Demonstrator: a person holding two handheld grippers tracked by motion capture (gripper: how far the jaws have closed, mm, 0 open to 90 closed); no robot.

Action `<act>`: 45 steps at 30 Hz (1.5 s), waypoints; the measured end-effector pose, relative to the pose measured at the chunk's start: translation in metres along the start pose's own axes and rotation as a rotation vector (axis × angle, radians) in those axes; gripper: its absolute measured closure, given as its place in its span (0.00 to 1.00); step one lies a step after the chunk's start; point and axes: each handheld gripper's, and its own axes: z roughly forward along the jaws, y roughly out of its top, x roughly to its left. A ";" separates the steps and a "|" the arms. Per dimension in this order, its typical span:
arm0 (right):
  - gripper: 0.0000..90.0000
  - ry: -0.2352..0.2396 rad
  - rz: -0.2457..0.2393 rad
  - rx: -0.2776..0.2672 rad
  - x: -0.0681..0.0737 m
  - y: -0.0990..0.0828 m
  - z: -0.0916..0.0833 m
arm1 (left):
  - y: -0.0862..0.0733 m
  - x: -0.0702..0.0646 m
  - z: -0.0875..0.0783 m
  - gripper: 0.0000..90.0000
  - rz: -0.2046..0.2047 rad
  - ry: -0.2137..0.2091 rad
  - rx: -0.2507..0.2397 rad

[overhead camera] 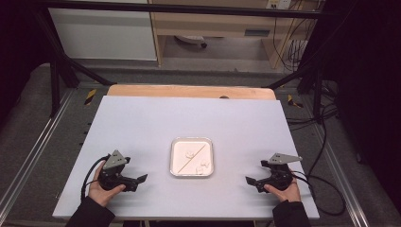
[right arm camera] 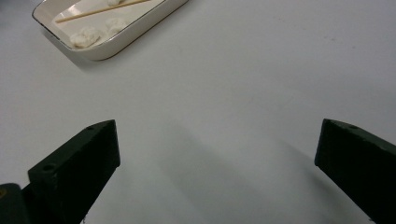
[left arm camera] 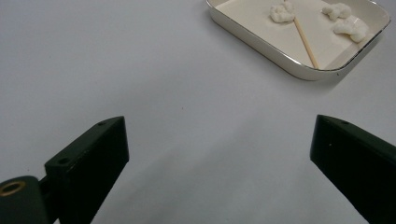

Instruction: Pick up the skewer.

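Both pairs of jaws stood wide apart with nothing between them, each resting low over the bare white table [overhead camera: 142, 123]. Starting at the left, the left gripper [overhead camera: 138, 179] sat in the person's left hand [overhead camera: 101, 190], its jaws aimed toward the middle of the table; ahead of them and off to the right lay the tray [left arm camera: 261, 41], well apart from the tips. Inside the tray a thin wooden stick [left arm camera: 303, 38] lay across the floor, with one white lump [left arm camera: 281, 13] touching it near its far end and two more lumps [left arm camera: 345, 21] on its other side. What the lumps were made of was hard to judge; they looked like soft dough or cotton. Farther right, the right gripper [overhead camera: 252, 180] mirrored the first, held in the right hand [overhead camera: 285, 191], with the tray ahead and to the left of its jaws. Judging by the even spacing, both tools were parked at rest either side of the tray, open and ready to reach in for the stick or a lump.
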 end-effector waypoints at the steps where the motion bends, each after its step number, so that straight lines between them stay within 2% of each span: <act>1: 0.01 -0.001 -0.004 0.002 0.000 0.000 0.000 | 0.002 -0.001 0.000 0.05 -0.003 0.001 0.002; 19: 0.01 -0.005 -0.005 0.009 0.001 0.000 0.001 | 0.022 -0.015 0.004 0.05 0.000 0.027 0.018; 23: 0.01 -0.007 -0.006 0.002 0.000 0.000 0.000 | 0.029 -0.021 0.009 0.04 0.014 0.028 0.036; 27: 0.01 -0.008 -0.006 0.003 0.001 0.000 0.001 | 0.036 -0.025 0.014 0.04 0.032 0.022 0.027; 33: 0.01 -0.008 -0.006 0.002 0.001 0.000 0.000 | 0.047 -0.032 0.016 0.04 0.018 0.031 0.040; 41: 0.01 -0.007 -0.007 0.002 0.000 0.000 0.000 | 0.059 -0.043 0.025 0.06 0.035 0.022 0.047; 45: 0.01 -0.006 -0.008 0.003 0.001 -0.001 0.001 | 0.068 -0.052 0.033 0.07 0.053 0.015 0.054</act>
